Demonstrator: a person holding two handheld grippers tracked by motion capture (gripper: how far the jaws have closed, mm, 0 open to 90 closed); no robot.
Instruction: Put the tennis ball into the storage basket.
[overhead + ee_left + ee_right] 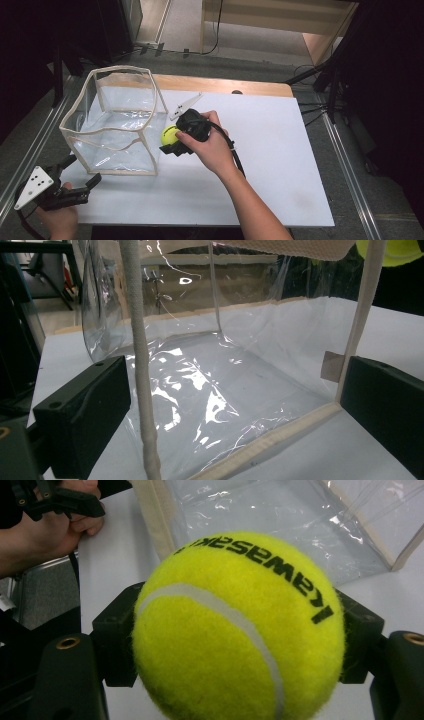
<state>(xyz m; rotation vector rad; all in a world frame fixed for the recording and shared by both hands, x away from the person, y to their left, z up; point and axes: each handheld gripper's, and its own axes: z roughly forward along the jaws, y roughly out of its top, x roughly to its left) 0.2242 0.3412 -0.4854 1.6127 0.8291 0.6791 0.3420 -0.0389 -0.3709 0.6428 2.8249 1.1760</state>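
A: Right gripper (172,145) has its jaws clamped on the yellow tennis ball (169,134), just off the clear bag (115,127) at its three o'clock side, near the middle of the white surface (270,165).

B: The job looks like dropping that ball in through the open top. Best bet: lift it clear of the cream-trimmed rim, centre it over the opening, then let go low so it doesn't bounce out.

A: Left gripper (80,172) sits at the bag's seven o'clock corner, jaws apart.

B: The left gripper view shows them straddling the bag's (210,385) near corner, not pinching it. Closing on that trim would steady the floppy walls.

A: The right gripper view gives us the ball (235,630) up close, black lettering and white seam.

B: And from the high view, the mouth stands open, with a metal clip (184,105) lying at one o'clock from the ball.
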